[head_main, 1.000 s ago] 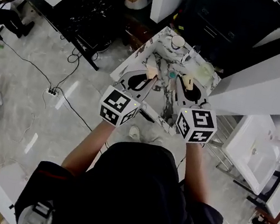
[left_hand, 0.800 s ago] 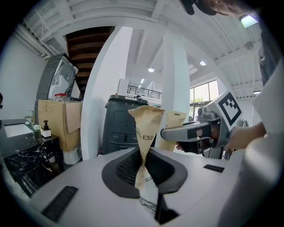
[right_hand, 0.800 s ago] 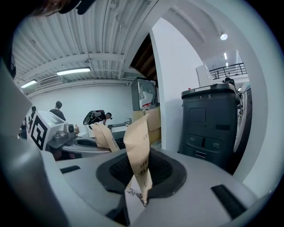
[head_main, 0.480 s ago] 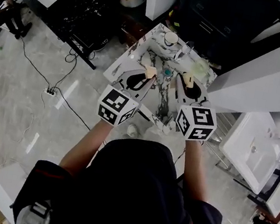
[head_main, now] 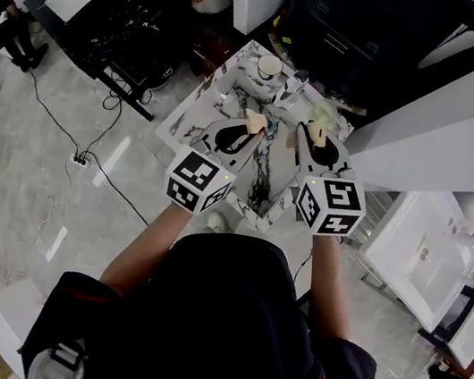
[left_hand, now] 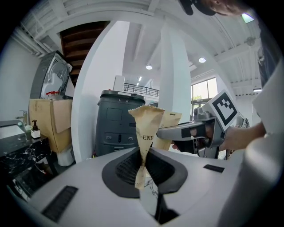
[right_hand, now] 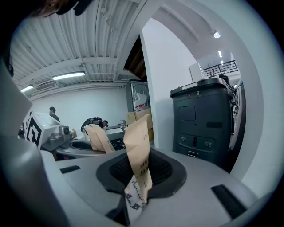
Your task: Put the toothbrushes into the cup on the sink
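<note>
The left toothbrush (left_hand: 145,128), sealed in a tan paper wrapper with dark print and a serrated top, stands nearly upright, pinched low between the closed jaws of the left gripper (head_main: 245,133). The right toothbrush (right_hand: 138,146), in a like tan wrapper, is clamped the same way in the right gripper (head_main: 311,141) and leans slightly; the two wrappers are held side by side over the middle of the sink (head_main: 198,114). The cup (head_main: 270,67), white with a dark inside, stands upright near the far corner of the marble-veined sink top.
</note>
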The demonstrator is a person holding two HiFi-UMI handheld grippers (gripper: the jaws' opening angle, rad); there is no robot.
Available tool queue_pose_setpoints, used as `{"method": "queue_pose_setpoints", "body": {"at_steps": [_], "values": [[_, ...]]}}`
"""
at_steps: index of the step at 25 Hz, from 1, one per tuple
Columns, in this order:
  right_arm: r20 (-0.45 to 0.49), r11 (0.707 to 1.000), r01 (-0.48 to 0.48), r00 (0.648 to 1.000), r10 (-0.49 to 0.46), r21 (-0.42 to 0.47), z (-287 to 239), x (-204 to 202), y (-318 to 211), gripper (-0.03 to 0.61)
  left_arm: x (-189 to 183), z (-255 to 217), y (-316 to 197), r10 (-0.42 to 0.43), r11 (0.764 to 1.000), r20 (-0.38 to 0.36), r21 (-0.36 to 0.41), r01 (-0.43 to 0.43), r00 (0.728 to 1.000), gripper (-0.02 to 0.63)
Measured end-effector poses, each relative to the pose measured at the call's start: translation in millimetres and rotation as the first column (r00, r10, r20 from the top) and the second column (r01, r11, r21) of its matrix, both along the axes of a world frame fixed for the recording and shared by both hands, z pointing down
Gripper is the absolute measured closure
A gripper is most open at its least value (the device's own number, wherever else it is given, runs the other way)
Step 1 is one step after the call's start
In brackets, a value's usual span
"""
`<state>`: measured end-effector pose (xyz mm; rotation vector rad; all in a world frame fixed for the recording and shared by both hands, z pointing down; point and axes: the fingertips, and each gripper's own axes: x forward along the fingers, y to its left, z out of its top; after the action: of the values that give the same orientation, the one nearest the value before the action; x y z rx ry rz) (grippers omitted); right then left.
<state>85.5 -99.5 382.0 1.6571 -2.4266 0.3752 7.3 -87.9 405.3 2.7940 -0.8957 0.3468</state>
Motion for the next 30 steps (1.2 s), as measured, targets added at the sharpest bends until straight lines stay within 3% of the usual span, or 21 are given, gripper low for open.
{"method": "queue_pose_setpoints", "body": {"at_steps": [18,30], "values": [[0.042,0.997,-0.019,0.999,0.022,-0.081,41,74,-43,0.497,72,38,-31,0.023,0.996,0.045,-0.081,-0.020,0.999,0.572],[0.047,0.994,-0.012,0.999,0.017,-0.106,57,100,-79,0.497,96,57,-55,0.011,0.992,0.059,-0.123,-0.004,0.998,0.572]]}}
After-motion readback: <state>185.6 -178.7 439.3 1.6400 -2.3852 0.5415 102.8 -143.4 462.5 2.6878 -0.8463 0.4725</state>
